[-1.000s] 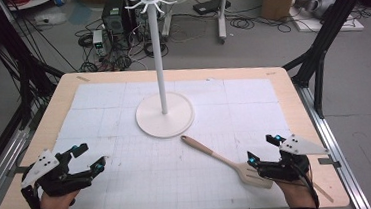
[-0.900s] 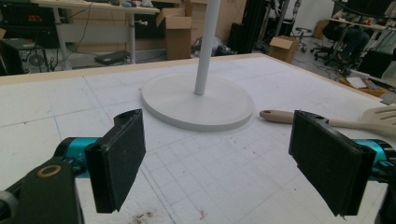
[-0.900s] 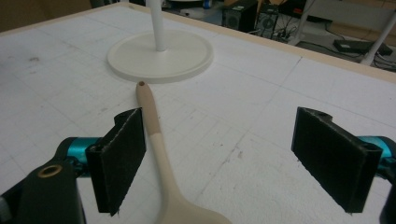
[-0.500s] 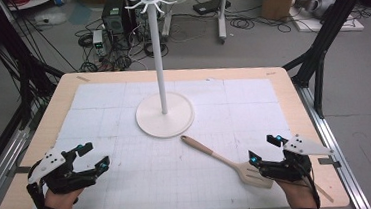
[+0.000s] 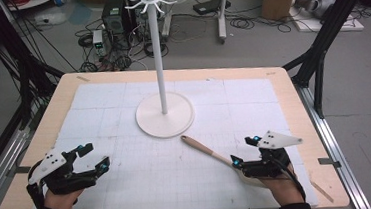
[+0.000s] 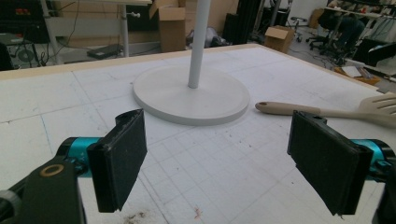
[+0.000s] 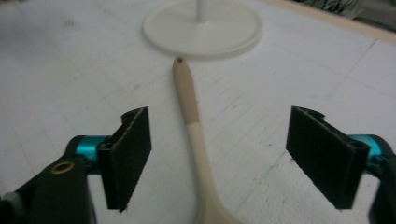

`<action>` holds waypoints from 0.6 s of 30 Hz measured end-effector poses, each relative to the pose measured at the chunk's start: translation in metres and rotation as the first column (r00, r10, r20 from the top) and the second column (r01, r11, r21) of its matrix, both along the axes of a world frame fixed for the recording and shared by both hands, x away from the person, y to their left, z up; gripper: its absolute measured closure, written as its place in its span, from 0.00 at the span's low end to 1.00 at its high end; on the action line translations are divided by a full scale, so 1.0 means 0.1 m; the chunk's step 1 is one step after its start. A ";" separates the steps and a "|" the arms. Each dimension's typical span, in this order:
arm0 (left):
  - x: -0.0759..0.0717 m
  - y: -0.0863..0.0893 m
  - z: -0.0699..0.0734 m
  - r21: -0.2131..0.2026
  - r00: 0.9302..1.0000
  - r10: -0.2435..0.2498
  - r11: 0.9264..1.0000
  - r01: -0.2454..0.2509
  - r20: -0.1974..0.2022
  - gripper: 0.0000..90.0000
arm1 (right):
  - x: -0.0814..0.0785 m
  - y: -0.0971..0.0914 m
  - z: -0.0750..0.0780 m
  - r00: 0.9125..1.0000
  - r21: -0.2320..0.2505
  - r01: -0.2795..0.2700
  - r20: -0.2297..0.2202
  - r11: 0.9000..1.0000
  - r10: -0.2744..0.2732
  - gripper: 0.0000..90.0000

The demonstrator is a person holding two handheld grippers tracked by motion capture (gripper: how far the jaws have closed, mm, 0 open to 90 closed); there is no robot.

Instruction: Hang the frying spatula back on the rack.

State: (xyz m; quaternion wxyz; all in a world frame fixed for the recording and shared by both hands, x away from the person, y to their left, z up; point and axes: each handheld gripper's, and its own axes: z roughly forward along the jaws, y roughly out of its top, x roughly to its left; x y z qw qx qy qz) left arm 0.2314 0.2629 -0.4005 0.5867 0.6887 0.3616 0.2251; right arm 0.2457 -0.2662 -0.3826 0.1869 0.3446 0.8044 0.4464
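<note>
A wooden spatula [image 5: 204, 149] lies on the white mat, its handle end pointing at the round base of the white hook stand [image 5: 164, 115]. My right gripper [image 5: 242, 151] hovers over the spatula's neck, covering part of the blade. In the right gripper view the handle [image 7: 189, 107] runs up between the two wide-apart pads [image 7: 128, 154] and touches neither. These jaws have just been closing a little. My left gripper [image 5: 96, 156] rests open at the near left with nothing between its pads [image 6: 119, 161]. It faces the stand base [image 6: 191, 93] and the spatula [image 6: 322, 112].
The stand's tall pole [image 5: 157, 51] rises from mid-table with hooks at the top. The white gridded mat [image 5: 129, 179] covers most of the wooden tabletop [image 5: 53, 110]. Black frame legs stand at both sides, and cables and boxes lie on the floor beyond.
My right gripper has slid left along the spatula, from over the blade toward the handle. The left gripper has kept its place.
</note>
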 end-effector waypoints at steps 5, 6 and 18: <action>-0.03 0.01 0.01 0.009 1.000 0.008 1.000 -0.008 0.000 0.23 | 0.10 0.13 -0.13 0.995 -0.128 -0.054 -0.088 0.990 0.043 0.36; -0.03 0.01 0.01 0.007 1.000 0.010 1.000 -0.010 -0.001 0.23 | 0.12 0.14 -0.16 0.994 -0.153 -0.062 -0.100 0.986 0.047 0.38; -0.03 -0.01 0.00 0.011 1.000 0.001 1.000 -0.001 -0.006 0.23 | 0.33 0.32 -0.25 0.974 -0.298 -0.143 -0.214 0.944 0.080 0.51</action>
